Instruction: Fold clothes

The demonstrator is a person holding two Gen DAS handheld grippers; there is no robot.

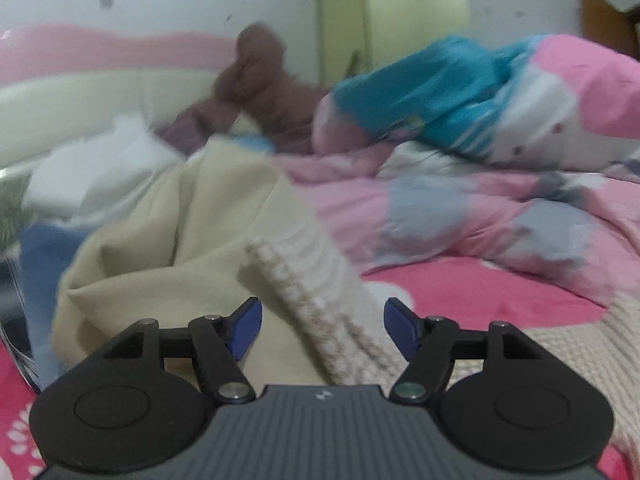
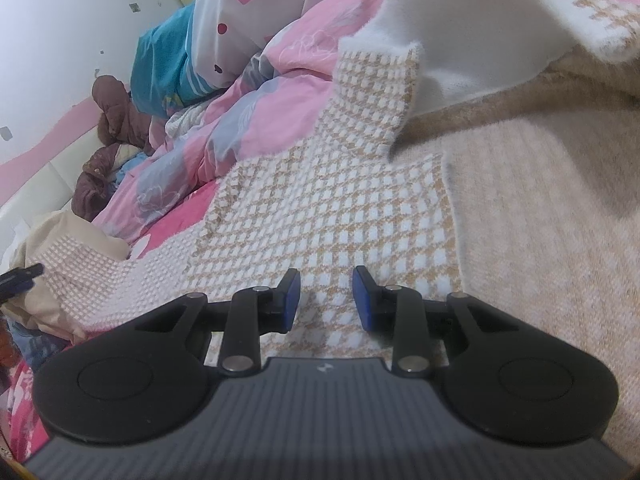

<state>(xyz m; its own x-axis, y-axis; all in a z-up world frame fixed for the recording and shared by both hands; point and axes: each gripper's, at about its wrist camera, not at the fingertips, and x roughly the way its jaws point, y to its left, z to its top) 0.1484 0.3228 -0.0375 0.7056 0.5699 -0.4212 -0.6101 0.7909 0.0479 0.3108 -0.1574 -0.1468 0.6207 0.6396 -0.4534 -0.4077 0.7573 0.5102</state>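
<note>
A beige and white checked knit sweater [image 2: 320, 208] lies spread on the bed. Its white inner side [image 2: 472, 28] is turned up at the far right. My right gripper [image 2: 326, 296] is open just above the checked knit, holding nothing. In the left wrist view a strip of the same knit, a sleeve or cuff [image 1: 320, 304], runs between the fingers of my left gripper [image 1: 322, 326]. The left jaws are wide open and the blue pads [image 1: 248, 328] do not touch the knit. A plain cream garment [image 1: 168, 232] lies crumpled to the left of it.
A pink, grey and white quilt [image 1: 460, 208] is bunched behind the sweater, with a blue and pink pillow [image 1: 460, 92] on it. A brown jacket [image 1: 260, 92] and white cloth [image 1: 92, 176] lie near the headboard. The bed sheet [image 1: 480, 300] is pink-red.
</note>
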